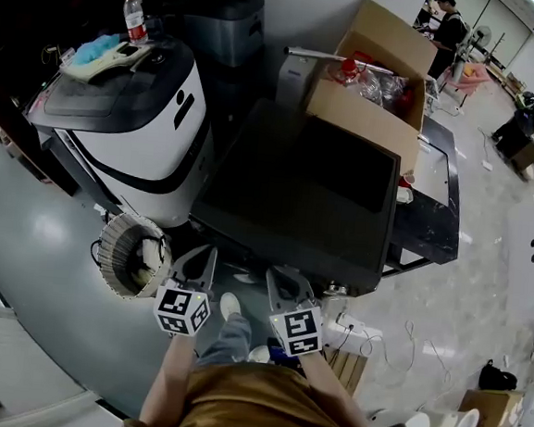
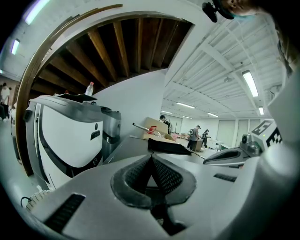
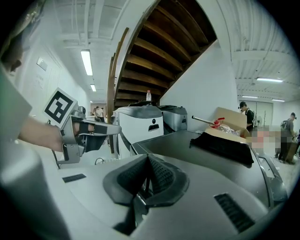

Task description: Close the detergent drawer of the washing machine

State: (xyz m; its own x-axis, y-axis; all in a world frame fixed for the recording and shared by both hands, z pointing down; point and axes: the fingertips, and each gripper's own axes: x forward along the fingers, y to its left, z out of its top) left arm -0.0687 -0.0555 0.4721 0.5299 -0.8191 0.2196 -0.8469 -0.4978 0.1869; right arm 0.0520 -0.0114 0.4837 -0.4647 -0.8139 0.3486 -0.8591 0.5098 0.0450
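Note:
A dark grey machine with a flat top stands right in front of me, also in the left gripper view and the right gripper view. No detergent drawer shows in any view. My left gripper is held low before the machine's near edge, shut on nothing. Beside it my right gripper is also shut on nothing. Each gripper shows in the other's view: the right one and the left one.
A white and black machine stands at the left with a water bottle on top. An open cardboard box rests on the dark machine's far side. A round basket and cables lie on the floor. People work at the back right.

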